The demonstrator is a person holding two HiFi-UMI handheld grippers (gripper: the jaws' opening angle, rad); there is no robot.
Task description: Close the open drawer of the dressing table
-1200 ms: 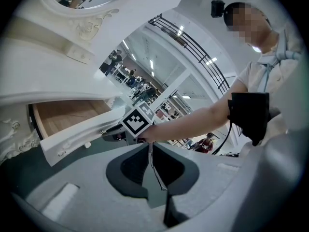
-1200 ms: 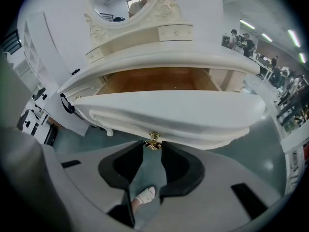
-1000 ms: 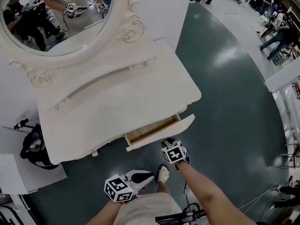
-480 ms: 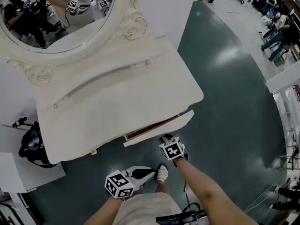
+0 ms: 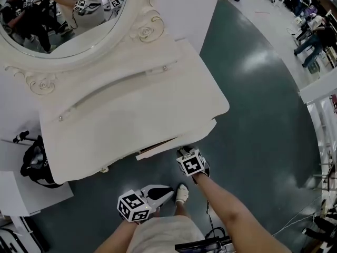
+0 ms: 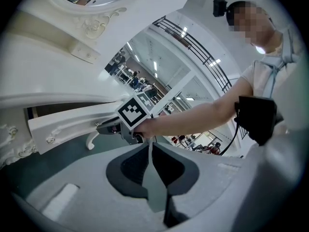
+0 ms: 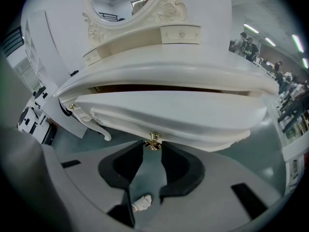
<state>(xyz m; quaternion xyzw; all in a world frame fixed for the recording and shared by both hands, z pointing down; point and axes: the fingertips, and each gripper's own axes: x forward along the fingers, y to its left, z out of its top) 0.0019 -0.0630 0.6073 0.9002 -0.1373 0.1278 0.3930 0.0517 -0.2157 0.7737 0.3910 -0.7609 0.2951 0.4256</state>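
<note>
Nearest the person, below the drawer (image 5: 176,140) and off to its left, the L gripper (image 5: 167,195) hangs idle w/ its jaws together and nothing btwn them. It looks parked there to stay out of the way, since this job needs one hand only. A white shoe (image 5: 182,195) sits on the floor just beside its tip, also short of the drawer.

A step closer in, the R gripper (image 7: 153,151) is right at the drawer front, angled down. Its jaws are partly closed and pinch the small brass knob (image 7: 154,141) at their very tips. Holding the knob gives a centred push point, prob so the drawer runs in straight and doesn't rack.

The drawer itself sits under the front right of the dressing table (image 5: 131,109). It's out only a crack, w/ a thin dark gap along its top edge, so I'd say nearly closed, just a last shove to go.

Behind the drawer is the bare table top, then the oval mirror (image 5: 68,30) at the back. Left of the drawer, a black bag (image 5: 36,165) lies on the floor. Far beyond the drawer's right side, other ppl (image 5: 310,36) are busy across the hall.
</note>
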